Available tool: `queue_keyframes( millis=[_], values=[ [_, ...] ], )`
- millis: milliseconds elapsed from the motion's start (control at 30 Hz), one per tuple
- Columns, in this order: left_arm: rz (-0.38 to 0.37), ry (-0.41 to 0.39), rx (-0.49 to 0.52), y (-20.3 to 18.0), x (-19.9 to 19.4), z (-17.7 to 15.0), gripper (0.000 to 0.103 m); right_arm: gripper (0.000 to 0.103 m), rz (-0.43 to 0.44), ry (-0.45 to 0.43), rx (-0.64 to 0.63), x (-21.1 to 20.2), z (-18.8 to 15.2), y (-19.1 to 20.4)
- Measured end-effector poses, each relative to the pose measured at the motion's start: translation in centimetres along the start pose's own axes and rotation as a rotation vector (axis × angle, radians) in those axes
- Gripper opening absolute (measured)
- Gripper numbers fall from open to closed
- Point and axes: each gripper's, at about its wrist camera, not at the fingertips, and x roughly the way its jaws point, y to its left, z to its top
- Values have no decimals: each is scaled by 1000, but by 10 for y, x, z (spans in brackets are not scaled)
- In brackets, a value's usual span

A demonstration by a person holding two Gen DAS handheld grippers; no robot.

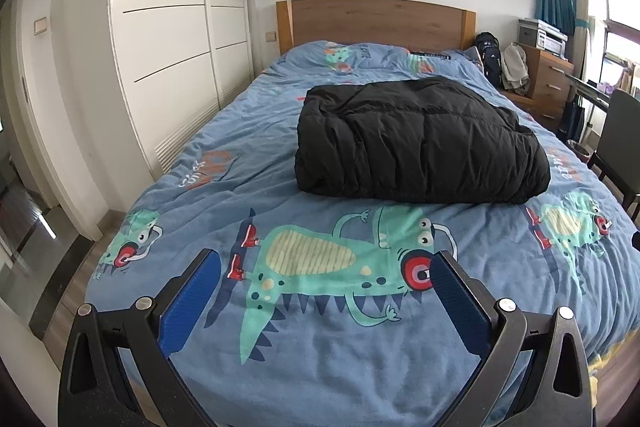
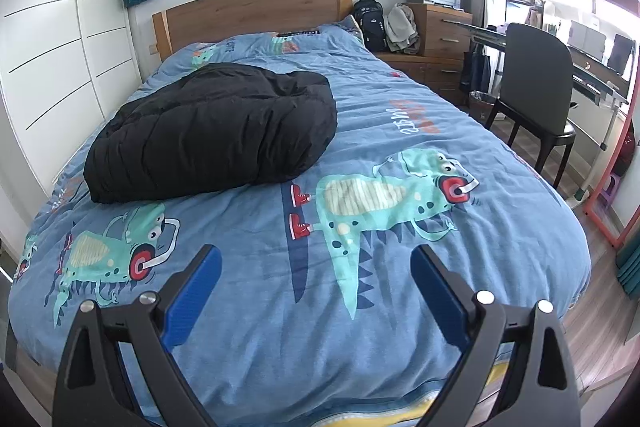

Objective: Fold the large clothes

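Both the left claw point(image 1: 326, 267) and the right claw point(image 2: 316, 263) hang released and empty above the foot of the bed point(image 1: 400, 367), with the black puffy jacket point(image 1: 420, 143) lying well ahead of them as a folded bundle. The fold looks finished. If it needs tidying, press gently, since the slick quilted padding will likely spring back.

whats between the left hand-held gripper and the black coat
Only bare bedspread with a printed monster separates the left hand-held gripper from the black coat, seen in the left wrist view.
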Motion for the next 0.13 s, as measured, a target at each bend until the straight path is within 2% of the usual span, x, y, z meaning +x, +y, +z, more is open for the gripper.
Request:
queue_keyframes(
  millis=[133],
  values=[
    [-7,8,1,0,1,-2,102,96,-2,-7,-1,-3,0,0]
  ],
)
